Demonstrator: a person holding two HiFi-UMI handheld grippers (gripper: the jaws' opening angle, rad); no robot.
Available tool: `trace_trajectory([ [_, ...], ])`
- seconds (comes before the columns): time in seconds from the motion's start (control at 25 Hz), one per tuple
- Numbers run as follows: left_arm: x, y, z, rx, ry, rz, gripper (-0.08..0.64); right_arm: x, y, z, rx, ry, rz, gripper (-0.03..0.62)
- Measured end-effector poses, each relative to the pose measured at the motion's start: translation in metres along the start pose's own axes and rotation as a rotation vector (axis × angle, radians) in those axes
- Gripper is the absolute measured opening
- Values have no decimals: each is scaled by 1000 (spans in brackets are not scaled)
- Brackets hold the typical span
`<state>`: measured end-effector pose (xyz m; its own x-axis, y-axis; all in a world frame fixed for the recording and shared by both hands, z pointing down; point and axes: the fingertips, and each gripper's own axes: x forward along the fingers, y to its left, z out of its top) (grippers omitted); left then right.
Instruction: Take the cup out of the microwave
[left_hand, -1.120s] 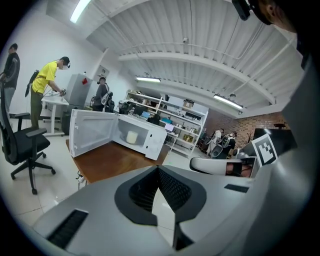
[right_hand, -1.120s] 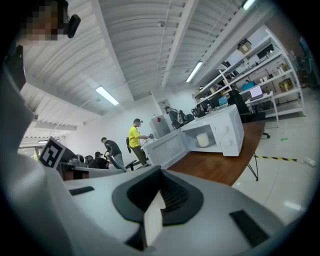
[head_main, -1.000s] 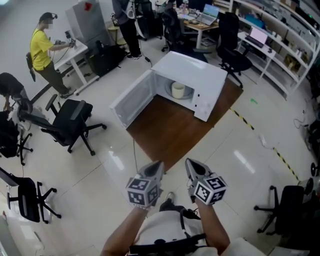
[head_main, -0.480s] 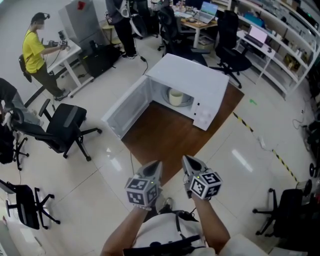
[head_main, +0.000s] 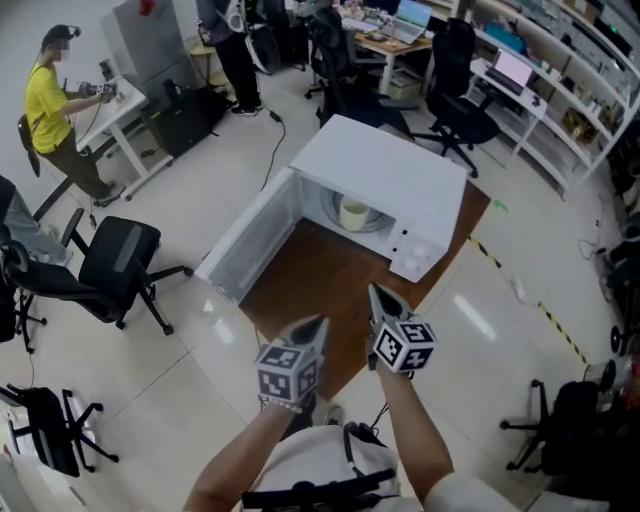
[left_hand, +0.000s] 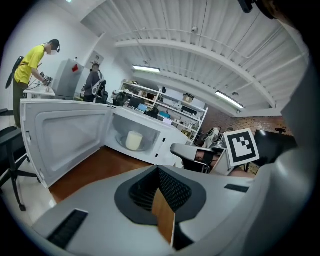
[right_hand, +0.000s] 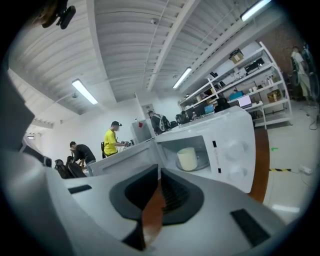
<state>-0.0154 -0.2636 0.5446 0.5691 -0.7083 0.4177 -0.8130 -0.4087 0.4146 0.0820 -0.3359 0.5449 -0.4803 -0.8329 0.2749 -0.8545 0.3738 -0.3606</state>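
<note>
Microwave door (head_main: 245, 240) stands open, so access is done. Your left gripper (head_main: 316, 324): jaws together, empty. Cup (head_main: 354, 213) sits inside the microwave (head_main: 400, 165), untouched. Your right gripper (head_main: 376, 292): jaws all but together, just easing apart, empty, well short. Reach, grip and lift-out remain.

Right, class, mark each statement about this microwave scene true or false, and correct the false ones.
1. The microwave door is open. True.
2. The cup stands on the table. False: it sits inside the microwave.
3. The left gripper holds the cup. False: its jaws are together with nothing between them.
4. The microwave stands on a brown table. True.
</note>
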Motion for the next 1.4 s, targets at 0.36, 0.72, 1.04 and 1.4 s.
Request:
trace_trajectory([
  [0.36,35,40,28,23,34,-15,-6,86,-20,4,-9,-2,-81,46],
  [0.72,66,63,53,8,34,-29,-6,161,-57,8,24,33,-177,312],
  [1.04,90,74,69,3,43,-45,-5,222,-85,-4,21,106,-231,586],
  [1.4,103,96,78,-18,41,-30,-6,273,-122,-1,-67,112,-316,629],
])
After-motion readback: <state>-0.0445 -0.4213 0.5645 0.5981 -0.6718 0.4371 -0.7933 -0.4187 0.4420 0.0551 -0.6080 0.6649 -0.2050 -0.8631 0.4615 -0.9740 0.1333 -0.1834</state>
